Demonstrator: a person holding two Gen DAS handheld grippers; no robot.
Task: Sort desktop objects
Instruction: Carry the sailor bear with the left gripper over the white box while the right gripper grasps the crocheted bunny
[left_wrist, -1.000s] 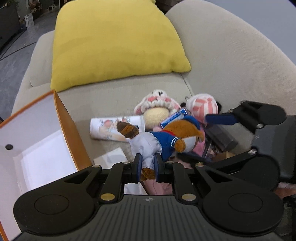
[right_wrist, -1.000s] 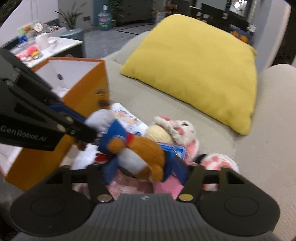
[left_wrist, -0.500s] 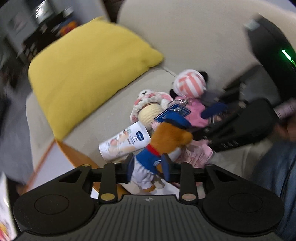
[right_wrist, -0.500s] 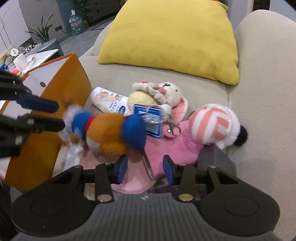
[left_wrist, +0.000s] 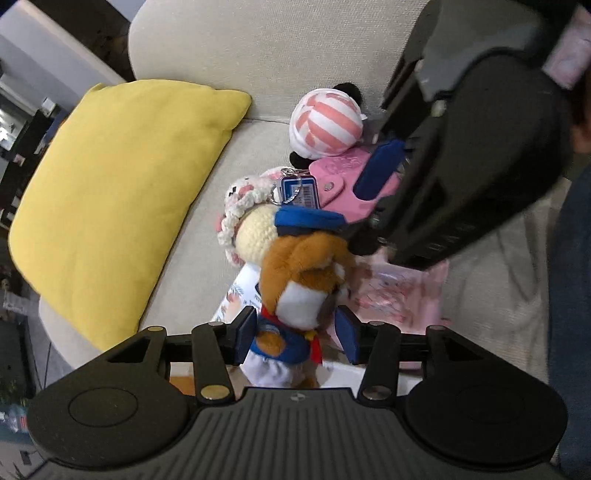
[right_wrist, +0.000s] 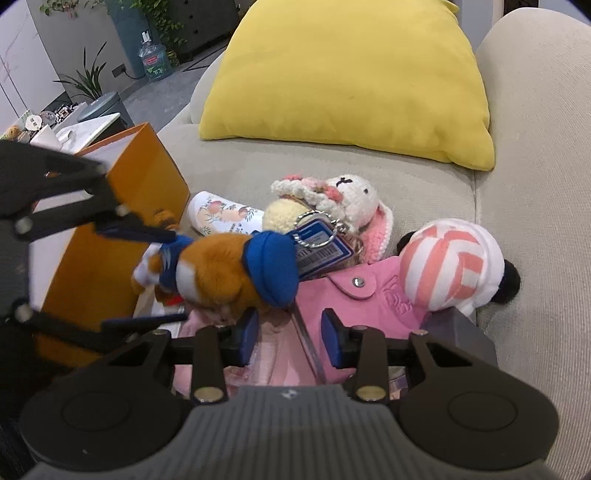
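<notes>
Left gripper (left_wrist: 295, 334) jaws now parted around plush toy (left_wrist: 299, 291).

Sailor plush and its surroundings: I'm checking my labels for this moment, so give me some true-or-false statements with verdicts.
The yellow cushion lies on the sofa. True.
The sailor plush wears a red cap. False: the cap is blue.
The left gripper clamps the sailor plush. False: its jaws have just been opening and stand apart around it.
The orange box stands beside the toys. True.
</notes>
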